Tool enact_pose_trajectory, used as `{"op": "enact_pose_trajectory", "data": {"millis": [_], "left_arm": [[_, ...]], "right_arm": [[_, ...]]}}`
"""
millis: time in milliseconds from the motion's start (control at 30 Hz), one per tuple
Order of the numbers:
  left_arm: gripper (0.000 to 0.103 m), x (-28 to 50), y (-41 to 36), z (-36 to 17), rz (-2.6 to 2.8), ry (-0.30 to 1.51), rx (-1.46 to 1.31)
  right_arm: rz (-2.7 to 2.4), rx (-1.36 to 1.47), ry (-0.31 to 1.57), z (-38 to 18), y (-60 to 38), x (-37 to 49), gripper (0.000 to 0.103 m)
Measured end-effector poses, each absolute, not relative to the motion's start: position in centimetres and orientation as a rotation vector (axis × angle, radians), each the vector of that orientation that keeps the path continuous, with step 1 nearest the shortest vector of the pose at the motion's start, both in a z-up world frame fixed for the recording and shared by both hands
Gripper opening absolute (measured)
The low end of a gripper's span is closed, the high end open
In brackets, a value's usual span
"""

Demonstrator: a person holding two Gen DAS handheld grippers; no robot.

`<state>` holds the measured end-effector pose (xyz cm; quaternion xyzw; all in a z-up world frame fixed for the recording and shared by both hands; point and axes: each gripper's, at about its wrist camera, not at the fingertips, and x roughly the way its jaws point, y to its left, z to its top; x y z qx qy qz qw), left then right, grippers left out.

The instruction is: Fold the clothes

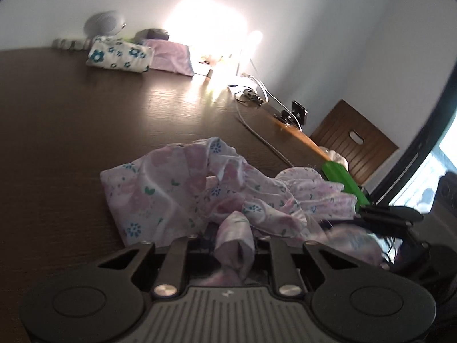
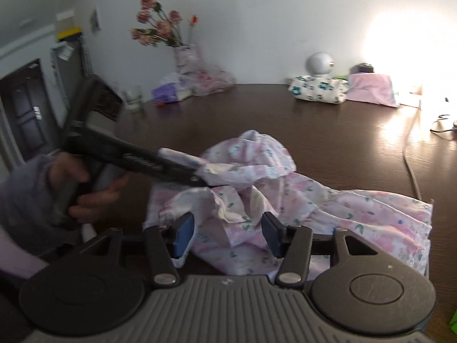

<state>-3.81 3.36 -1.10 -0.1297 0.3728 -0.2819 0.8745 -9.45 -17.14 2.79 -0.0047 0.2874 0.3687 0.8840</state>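
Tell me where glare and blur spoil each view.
Left wrist view: a blown-out white glare washes the wall and spills onto the table; the right tongs at the frame's right edge are smeared. Right wrist view: the same glare burns the upper right; the left tongs, shut on the floral garment, are motion-blurred.

Left claw (image 1: pixel 234 245) fingertips buried in garment (image 1: pixel 160 188) fold; right claw (image 1: pixel 371 200) blurred.

A crumpled garment (image 2: pixel 257 188) lies on the table (image 2: pixel 328 120), folded clothes (image 2: pixel 320 88) behind it.
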Motion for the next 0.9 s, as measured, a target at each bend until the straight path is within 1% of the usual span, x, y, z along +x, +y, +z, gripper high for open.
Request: {"op": "enact_pose_trajectory", "data": {"millis": [33,100,133,167,233,267,333,367,400,433,467,500,533,567,600,633,667,733,767,800,867,900], "left_arm": [[0.018,-3.5,3.4,-1.1,-0.574,0.795,-0.286],[0.018,-3.2,3.4,-1.1,-0.564,0.807,-0.294],[0.018,-3.2,3.3,-1.0,-0.560,0.809,-0.296],[0.018,-3.2,3.3,-1.0,-0.555,0.811,-0.299],[0.018,-3.2,3.3,-0.9,-0.559,0.811,-0.311],[0.021,-3.4,3.4,-0.8,-0.566,0.805,-0.312],[0.029,-3.8,3.6,-0.7,-0.586,0.786,-0.301],[0.041,-4.1,3.7,-0.5,-0.601,0.775,-0.294],[0.055,-4.4,3.8,-0.3,-0.616,0.763,-0.287],[0.061,-4.9,3.6,0.2,-0.645,0.734,-0.253],[0.075,-5.6,3.4,0.8,-0.678,0.700,-0.211],[0.083,-6.2,3.1,1.3,-0.711,0.665,-0.169],[0.085,-6.7,2.5,1.8,-0.735,0.637,-0.104],[0.087,-7.1,1.7,2.2,-0.756,0.611,-0.033],[0.088,-7.6,1.0,2.6,-0.777,0.583,0.038],[0.088,-7.5,0.1,2.6,-0.783,0.591,0.093],[0.087,-7.2,-0.7,2.4,-0.774,0.614,0.136],[0.077,-6.7,-2.1,1.6,-0.739,0.652,0.218],[0.062,-6.5,-2.6,1.2,-0.713,0.663,0.258],[0.042,-6.2,-2.7,0.8,-0.692,0.674,0.264],[0.023,-5.8,-2.3,0.4,-0.659,0.685,0.226],[0.017,-5.7,-1.9,0.4,-0.647,0.680,0.185]], "right_arm": [[0.774,-0.006,0.596,2.9,-17.1,-9.4,0.058],[0.778,-0.029,0.615,2.5,-16.3,-8.8,0.057],[0.756,-0.046,0.634,2.0,-15.9,-8.4,0.044],[0.727,-0.065,0.655,1.6,-15.4,-8.1,0.012],[0.654,-0.064,0.671,1.2,-15.0,-7.2,0.012],[0.608,-0.021,0.656,1.6,-15.4,-6.7,0.008],[0.537,0.064,0.600,2.7,-16.6,-6.2,0.008],[0.515,0.087,0.556,3.1,-17.1,-6.2,0.008],[0.492,0.101,0.523,3.4,-17.6,-6.2,0.008],[0.473,0.099,0.516,3.5,-17.7,-6.2,0.008],[0.474,0.079,0.528,3.5,-17.8,-6.0,0.009],[0.478,0.045,0.548,3.4,-17.7,-5.8,0.010],[0.472,0.002,0.567,3.2,-17.6,-5.7,0.017],[0.462,-0.042,0.584,3.1,-17.5,-5.7,0.028],[0.444,-0.071,0.586,3.2,-17.6,-5.9,0.033],[0.423,-0.096,0.584,3.4,-17.9,-6.2,0.039],[0.403,-0.121,0.581,3.6,-18.1,-6.4,0.042],[0.369,-0.116,0.580,4.2,-19.4,-6.7,0.045],[0.369,-0.096,0.579,4.5,-20.2,-6.9,0.045],[0.371,-0.078,0.579,4.9,-20.9,-7.1,0.045],[0.388,-0.059,0.574,5.6,-21.7,-7.4,0.051],[0.395,-0.067,0.575,5.8,-21.7,-7.7,0.052]]}}
